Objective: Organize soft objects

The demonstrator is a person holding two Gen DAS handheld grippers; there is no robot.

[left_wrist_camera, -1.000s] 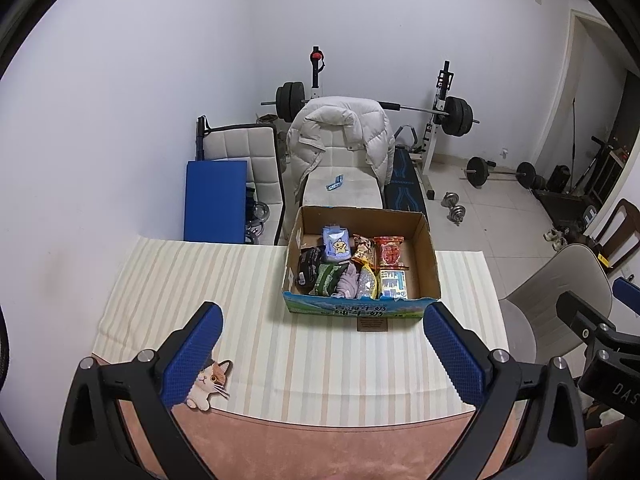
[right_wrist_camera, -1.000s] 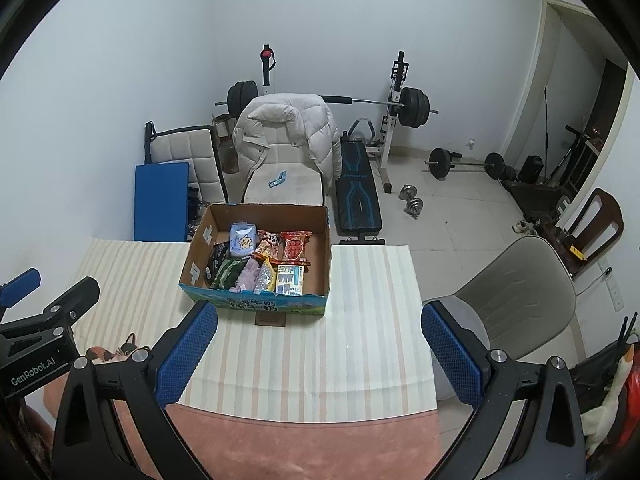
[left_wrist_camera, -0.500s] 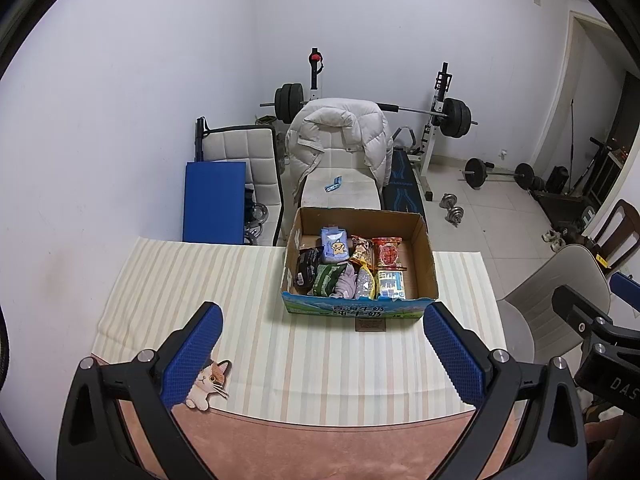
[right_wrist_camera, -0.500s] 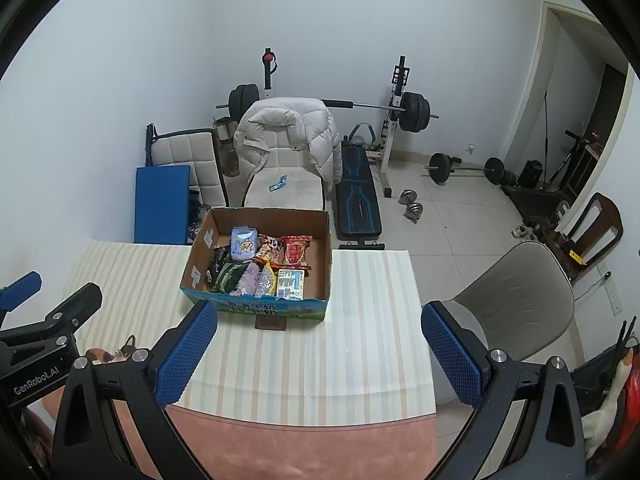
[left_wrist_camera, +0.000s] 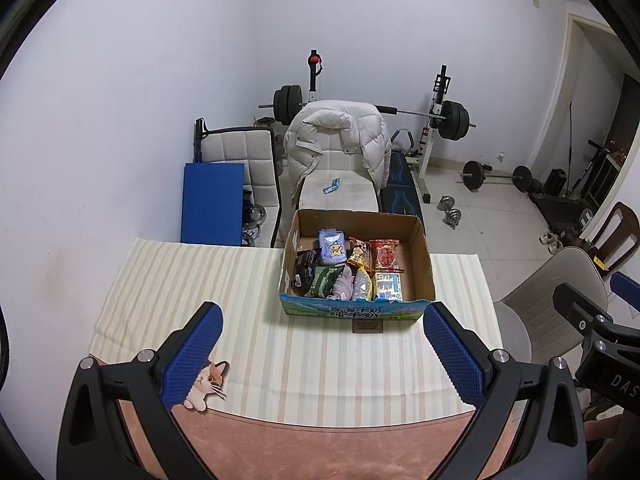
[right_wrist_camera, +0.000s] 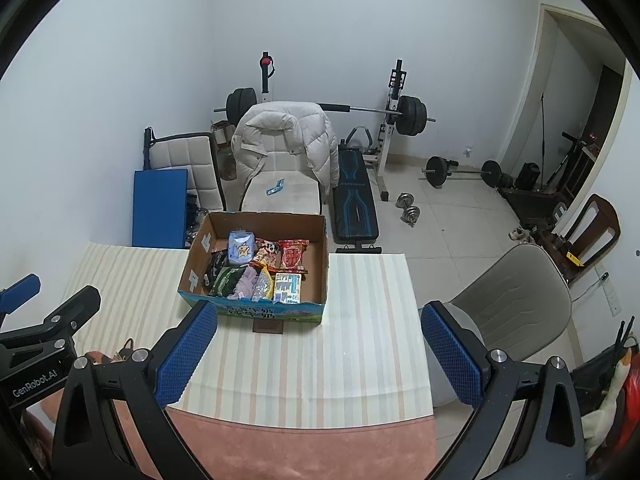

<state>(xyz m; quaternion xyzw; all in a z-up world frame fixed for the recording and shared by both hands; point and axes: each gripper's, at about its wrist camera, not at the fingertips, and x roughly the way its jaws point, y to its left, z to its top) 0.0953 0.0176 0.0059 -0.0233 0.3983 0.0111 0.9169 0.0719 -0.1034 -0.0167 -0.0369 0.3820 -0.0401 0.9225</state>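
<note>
A cardboard box [left_wrist_camera: 425, 256] stands at the far edge of the striped table; it also shows in the right wrist view [right_wrist_camera: 324, 264]. It holds several soft snack packets, among them a blue star pouch [left_wrist_camera: 331, 245], a red packet [left_wrist_camera: 384, 255], a green packet [left_wrist_camera: 325, 280] and a pale purple cloth [left_wrist_camera: 343, 285]. My left gripper [left_wrist_camera: 322, 350] is open and empty, held above the near table, short of the box. My right gripper [right_wrist_camera: 318, 350] is open and empty, also near the front edge.
A striped cloth [left_wrist_camera: 192, 280] covers the table, with pink mat [left_wrist_camera: 320, 448] at the near edge and a cat sticker [left_wrist_camera: 206, 384]. A grey chair [right_wrist_camera: 516, 296] stands right of the table. Behind are a chair with a white jacket [left_wrist_camera: 340, 140], a blue pad [left_wrist_camera: 212, 204] and weights.
Both grippers have drifted slightly; the box sits a little farther up in both views. Both stay open and empty.
</note>
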